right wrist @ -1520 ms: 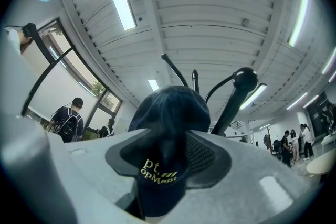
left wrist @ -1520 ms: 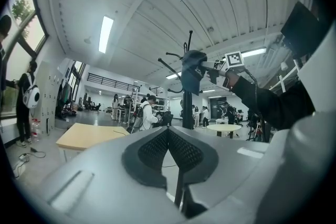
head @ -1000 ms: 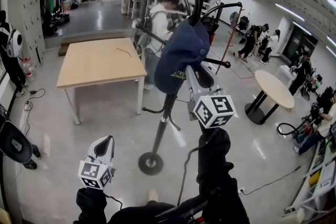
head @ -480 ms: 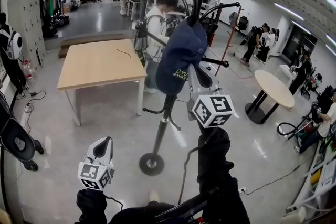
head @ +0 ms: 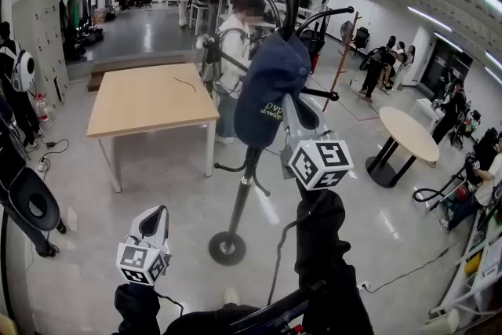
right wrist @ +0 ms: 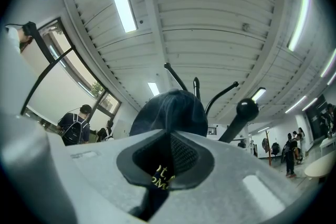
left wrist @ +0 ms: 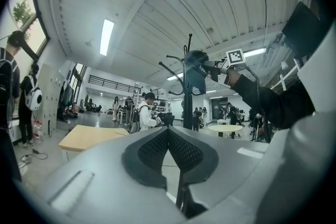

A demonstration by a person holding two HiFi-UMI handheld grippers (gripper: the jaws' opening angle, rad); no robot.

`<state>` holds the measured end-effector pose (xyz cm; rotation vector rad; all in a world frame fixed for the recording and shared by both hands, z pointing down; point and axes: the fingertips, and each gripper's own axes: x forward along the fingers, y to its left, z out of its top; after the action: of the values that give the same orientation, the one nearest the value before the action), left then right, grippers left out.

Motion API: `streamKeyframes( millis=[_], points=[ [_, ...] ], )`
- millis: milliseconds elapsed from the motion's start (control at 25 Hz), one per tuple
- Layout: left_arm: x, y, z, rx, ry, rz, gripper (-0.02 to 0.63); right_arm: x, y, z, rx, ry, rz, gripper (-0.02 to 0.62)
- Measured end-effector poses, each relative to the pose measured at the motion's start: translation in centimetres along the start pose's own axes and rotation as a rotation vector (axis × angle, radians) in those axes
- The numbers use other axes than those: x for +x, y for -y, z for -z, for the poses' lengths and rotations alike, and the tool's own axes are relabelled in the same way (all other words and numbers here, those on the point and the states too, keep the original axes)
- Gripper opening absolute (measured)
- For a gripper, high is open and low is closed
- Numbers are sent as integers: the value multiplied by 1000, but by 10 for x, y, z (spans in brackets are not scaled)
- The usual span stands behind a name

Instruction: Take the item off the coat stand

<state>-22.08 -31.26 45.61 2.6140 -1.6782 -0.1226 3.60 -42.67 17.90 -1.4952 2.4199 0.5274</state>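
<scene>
A pale wooden desk (head: 149, 100) stands on the glossy grey floor (head: 157, 192), back and to the left. Nearer, in the middle of the head view, a black coat stand (head: 248, 172) rises from a round base, with curved hooks branching off its top. High on that stand hangs the cap (head: 269, 82). It is dark navy and soft, its crown sags down the pole in loose folds, and small yellow-green lettering (head: 272, 111) sits near its lower edge.

The right tongs (head: 285, 104) reach up to that lower right edge. Their dark pads are pinched together on the navy cloth, and the lettering shows between them in the right gripper view. The left tongs (head: 160, 213) are held low and well apart from the stand, their pads pressed together with nothing between them.
</scene>
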Motion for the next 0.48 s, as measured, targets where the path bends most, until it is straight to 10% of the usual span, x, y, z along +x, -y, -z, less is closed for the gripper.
streamKeyframes(
  millis=[480],
  points=[
    [-7,-6,-2,-5,11,-14,3,3,-7,-25,-34,35,-10,8]
  ],
)
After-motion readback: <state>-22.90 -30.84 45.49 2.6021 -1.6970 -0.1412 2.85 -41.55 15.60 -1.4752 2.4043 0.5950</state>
